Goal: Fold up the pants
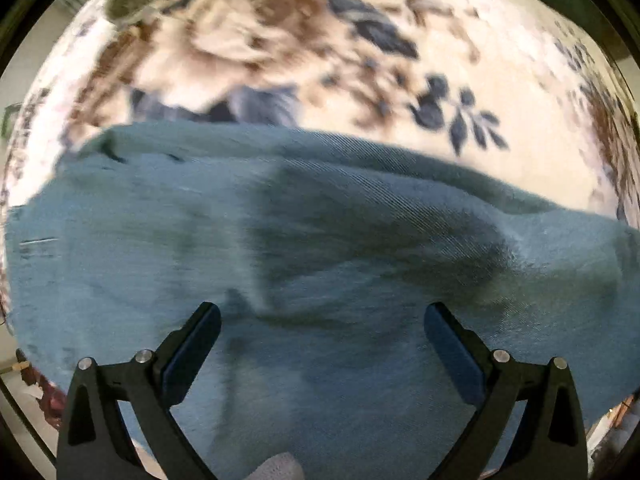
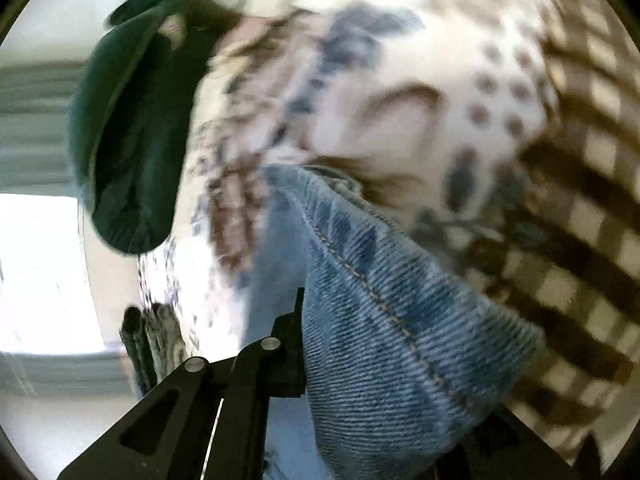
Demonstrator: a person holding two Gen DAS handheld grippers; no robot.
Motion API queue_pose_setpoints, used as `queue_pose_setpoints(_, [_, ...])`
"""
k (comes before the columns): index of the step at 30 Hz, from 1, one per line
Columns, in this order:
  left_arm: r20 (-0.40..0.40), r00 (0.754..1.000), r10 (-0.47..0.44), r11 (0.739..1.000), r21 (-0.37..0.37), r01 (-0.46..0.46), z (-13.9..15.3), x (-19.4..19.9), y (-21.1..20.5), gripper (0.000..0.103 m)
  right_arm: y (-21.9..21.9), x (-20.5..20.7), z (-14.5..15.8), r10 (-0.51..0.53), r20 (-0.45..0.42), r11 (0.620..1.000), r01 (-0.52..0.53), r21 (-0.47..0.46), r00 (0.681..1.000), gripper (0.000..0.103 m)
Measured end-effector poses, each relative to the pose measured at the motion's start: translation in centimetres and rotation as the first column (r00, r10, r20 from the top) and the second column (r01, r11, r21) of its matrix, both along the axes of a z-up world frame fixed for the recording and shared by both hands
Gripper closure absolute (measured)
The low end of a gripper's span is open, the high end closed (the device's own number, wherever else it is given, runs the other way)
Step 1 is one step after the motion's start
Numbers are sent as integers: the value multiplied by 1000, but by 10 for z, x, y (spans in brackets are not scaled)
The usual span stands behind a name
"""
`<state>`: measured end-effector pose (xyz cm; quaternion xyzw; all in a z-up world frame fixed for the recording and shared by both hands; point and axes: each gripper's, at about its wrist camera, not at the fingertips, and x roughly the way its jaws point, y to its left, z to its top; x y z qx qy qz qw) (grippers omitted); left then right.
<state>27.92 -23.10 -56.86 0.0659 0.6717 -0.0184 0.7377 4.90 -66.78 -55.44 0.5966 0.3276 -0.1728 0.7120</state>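
Pants [image 1: 320, 240]: blue twill denim, spread flat on your floral blanket [image 1: 280, 40].
Left gripper [image 1: 322, 320]: your black fingers released, spread wide above the cloth.
Right gripper [image 2: 316, 320]: clenched on a stitched seam fold of the pants.
Blanket edge: brown checks.

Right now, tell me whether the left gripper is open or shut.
Open. In the left wrist view the left gripper has its two fingers spread wide above the blue jeans, with no fabric pinched between them.
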Motion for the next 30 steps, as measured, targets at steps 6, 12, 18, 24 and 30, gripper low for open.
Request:
queue_pose_setpoints(6, [49,994,96,995,-35,-94,47,-1,48,0,62,39,89,214,56,967,-203,-154,975,95])
queue_pose_setpoints(12, [108,986,126,992,-12,-126,76,-9,107,0,173,83,138,408,54,893,-386,-230,911,95])
queue_pose_setpoints(18, [111,971,211,977,-6,-211,64,-17,164,0,297,117,123,538,-15,813,-524,-253,843,96])
queue_pose_setpoints(24, [97,939,331,943,4,-333,49,-28,240,0,409,141,61,642,-142,716,-655,-243,754,96])
queue_pose_setpoints(30, [75,917,392,919,17,-394,38,-41,293,0,481,163,2,679,-334,609,-756,-242,654,79])
